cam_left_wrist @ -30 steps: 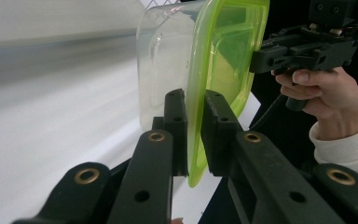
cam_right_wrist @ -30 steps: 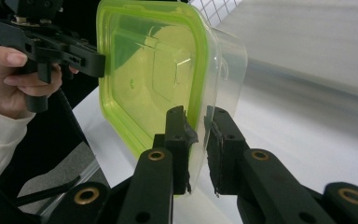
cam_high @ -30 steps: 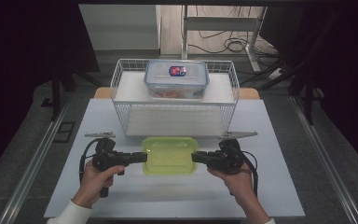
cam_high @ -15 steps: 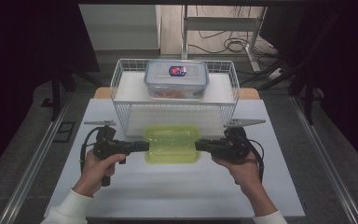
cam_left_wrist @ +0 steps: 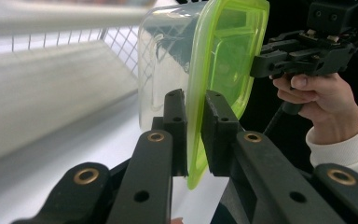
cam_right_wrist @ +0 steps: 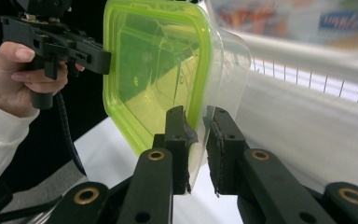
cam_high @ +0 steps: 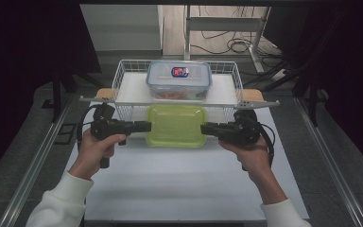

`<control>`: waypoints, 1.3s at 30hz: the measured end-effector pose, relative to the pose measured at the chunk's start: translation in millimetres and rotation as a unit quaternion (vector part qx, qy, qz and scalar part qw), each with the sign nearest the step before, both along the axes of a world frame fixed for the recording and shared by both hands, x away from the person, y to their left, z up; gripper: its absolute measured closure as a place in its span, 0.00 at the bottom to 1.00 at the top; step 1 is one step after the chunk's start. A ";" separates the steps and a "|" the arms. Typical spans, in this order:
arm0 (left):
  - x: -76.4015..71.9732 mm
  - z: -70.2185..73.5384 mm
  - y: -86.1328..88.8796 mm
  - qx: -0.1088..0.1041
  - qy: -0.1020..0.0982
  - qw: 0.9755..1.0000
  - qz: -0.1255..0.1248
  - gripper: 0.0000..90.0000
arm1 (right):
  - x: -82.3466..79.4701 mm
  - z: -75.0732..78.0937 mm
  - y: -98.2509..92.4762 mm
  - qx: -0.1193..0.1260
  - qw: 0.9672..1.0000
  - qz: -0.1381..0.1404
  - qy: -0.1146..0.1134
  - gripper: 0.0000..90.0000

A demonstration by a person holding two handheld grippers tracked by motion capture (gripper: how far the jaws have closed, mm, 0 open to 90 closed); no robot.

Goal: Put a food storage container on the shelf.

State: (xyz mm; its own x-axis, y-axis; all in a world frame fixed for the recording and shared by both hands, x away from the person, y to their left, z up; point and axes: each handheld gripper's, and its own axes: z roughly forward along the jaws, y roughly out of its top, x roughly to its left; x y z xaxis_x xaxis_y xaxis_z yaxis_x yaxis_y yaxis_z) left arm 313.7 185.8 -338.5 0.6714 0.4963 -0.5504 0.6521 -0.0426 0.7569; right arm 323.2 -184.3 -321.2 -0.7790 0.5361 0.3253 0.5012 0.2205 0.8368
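In front of the wire basket (cam_high: 123,80), which already holds a blue-lidded box (cam_high: 178,79), the green-lidded container (cam_high: 176,125) hangs lifted off the table, its rim pinched between left gripper (cam_high: 144,126) and right gripper (cam_high: 205,127), not yet placed inside.

Table brightly lit from above, surroundings dark; gripper views soft, backgrounds blurred, whites glaring.
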 end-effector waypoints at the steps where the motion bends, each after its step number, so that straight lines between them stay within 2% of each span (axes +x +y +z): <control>1: 2.8 3.7 0.1 0.000 -0.001 1.000 0.001 0.90 | 2.2 3.4 -0.2 0.003 1.000 -0.001 -0.002 0.88; 7: 16.2 26.6 0.0 -0.001 -0.014 1.000 -0.001 0.90 | 16.2 30.8 -1.2 0.009 1.000 -0.004 -0.016 0.88; 11: 27.9 39.2 0.7 -0.007 -0.020 1.000 -0.002 0.90 | 22.6 42.7 -0.6 0.009 1.000 -0.006 -0.019 0.88; 17: 41.7 59.2 0.0 -0.005 -0.034 0.999 -0.001 0.90 | 38.0 61.7 -1.5 0.014 1.000 -0.008 -0.023 0.88; 23: 66.2 77.8 1.9 -0.009 -0.035 0.999 -0.002 0.90 | 57.2 86.5 0.2 0.012 1.000 -0.009 -0.026 0.89; 27: 86.6 87.6 2.7 -0.010 -0.026 1.000 0.000 0.90 | 75.9 97.0 0.1 0.023 0.999 -0.007 -0.025 0.89; 28: 91.9 89.0 2.9 -0.011 -0.024 1.000 0.000 0.90 | 86.2 100.5 0.2 0.029 0.999 -0.007 -0.022 0.89; 29: 97.3 90.1 3.1 -0.012 -0.022 1.000 0.000 0.90 | 86.2 100.5 0.2 0.029 0.999 -0.007 -0.022 0.89; 32: 114.8 88.7 4.3 -0.015 -0.010 1.000 -0.001 0.90 | 102.7 102.1 0.4 0.037 0.999 -0.010 -0.010 0.89; 35: 132.5 83.4 9.1 -0.026 0.005 1.000 -0.004 0.90 | 124.3 95.9 2.4 0.055 0.998 -0.008 0.006 0.90; 37: 143.3 77.4 9.8 -0.024 0.024 0.999 -0.001 0.90 | 129.3 93.1 3.3 0.059 0.998 -0.009 0.012 0.90; 39: 150.9 73.1 10.9 -0.020 0.030 0.999 0.001 0.90 | 139.3 86.2 4.9 0.058 0.998 -0.014 0.026 0.90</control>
